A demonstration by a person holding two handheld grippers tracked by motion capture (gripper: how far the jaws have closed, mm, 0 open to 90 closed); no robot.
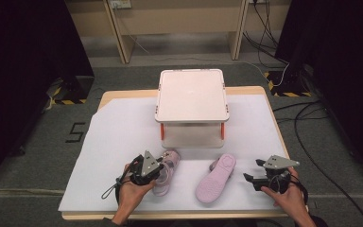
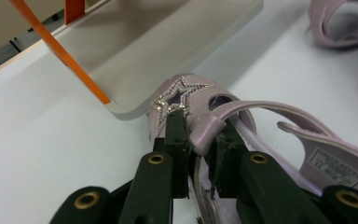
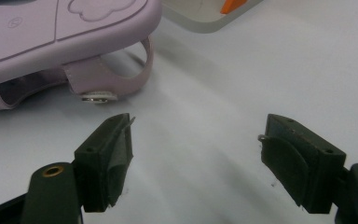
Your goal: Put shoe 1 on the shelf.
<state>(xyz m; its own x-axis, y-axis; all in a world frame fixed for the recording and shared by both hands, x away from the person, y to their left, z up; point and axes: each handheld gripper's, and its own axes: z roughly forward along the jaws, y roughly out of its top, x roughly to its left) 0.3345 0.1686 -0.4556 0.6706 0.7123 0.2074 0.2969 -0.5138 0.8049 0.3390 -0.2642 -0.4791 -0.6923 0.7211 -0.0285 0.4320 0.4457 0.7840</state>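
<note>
Two pale pink children's sandals lie on the white table cover. The left sandal (image 1: 170, 163) stands upright, with a glittery star (image 2: 182, 95) on its toe strap. My left gripper (image 1: 162, 171) is shut on this sandal's ankle strap (image 2: 205, 133), with the jaws pinching it from both sides (image 2: 200, 135). The other sandal (image 1: 216, 178) lies sole up to the right; in the right gripper view its sole (image 3: 51, 23) and buckle strap sit at the upper left. My right gripper (image 1: 253, 171) rests beside it, open with nothing between the jaws (image 3: 200, 130).
A white two-tier rack (image 1: 191, 92) with orange legs (image 1: 161, 131) stands at the middle back of the table; its lower board (image 2: 158, 46) lies just beyond the held sandal. The table's front edge (image 1: 179, 215) runs close to both hands.
</note>
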